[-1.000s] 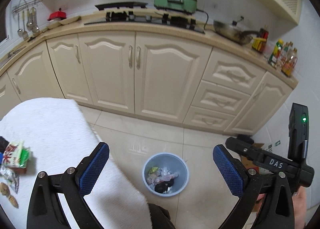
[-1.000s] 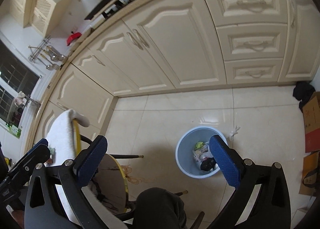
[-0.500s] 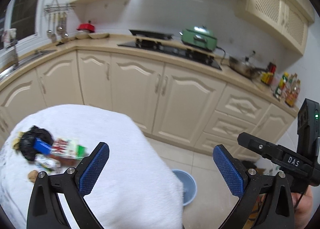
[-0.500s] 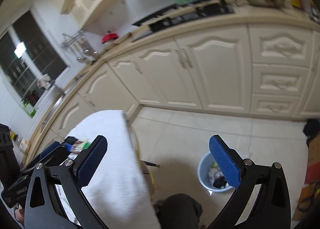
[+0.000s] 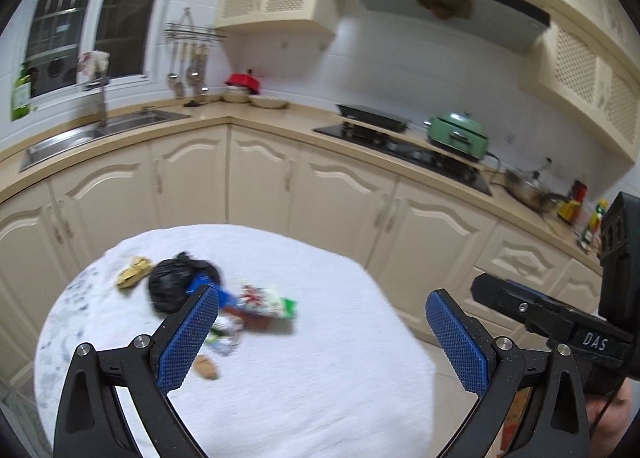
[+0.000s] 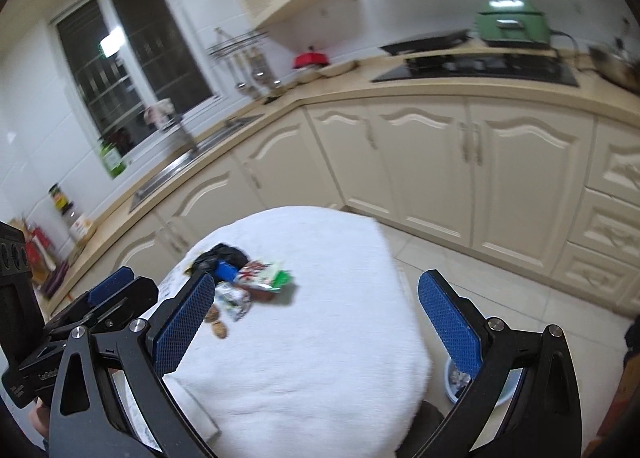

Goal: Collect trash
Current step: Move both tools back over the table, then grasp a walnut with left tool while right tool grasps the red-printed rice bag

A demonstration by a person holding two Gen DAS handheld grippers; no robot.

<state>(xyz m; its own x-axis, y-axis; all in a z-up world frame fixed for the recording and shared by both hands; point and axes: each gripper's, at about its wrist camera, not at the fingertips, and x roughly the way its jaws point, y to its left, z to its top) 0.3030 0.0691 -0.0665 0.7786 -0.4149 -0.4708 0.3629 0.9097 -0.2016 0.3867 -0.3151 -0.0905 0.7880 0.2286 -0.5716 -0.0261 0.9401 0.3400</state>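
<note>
A small pile of trash lies on the round table under a white cloth point(image 5: 312, 386) point(image 6: 320, 338): a crumpled black bag point(image 5: 176, 282) point(image 6: 220, 256), a red, white and green wrapper point(image 5: 266, 300) point(image 6: 264, 274), a blue piece point(image 5: 224, 296), a yellowish scrap point(image 5: 132, 276) and brown nut-like bits point(image 5: 206, 368) point(image 6: 218, 328). My left gripper point(image 5: 324, 338) hovers open above the table's near side, holding nothing. My right gripper point(image 6: 316, 322) is open too, empty, right of the pile. The blue trash bin point(image 6: 454, 380) on the floor peeks out behind the right finger.
Cream kitchen cabinets point(image 5: 260, 182) curve around behind the table, with a sink point(image 5: 96, 130), a stove point(image 5: 400, 146) and a green cooker point(image 5: 458, 134) on the counter. Tiled floor point(image 6: 520, 298) lies to the table's right. The other gripper's body point(image 5: 576, 322) sits at right.
Both views have swung up and left from the floor bin to the table; the trash pile now sits near the middle. Both grippers stayed open.
</note>
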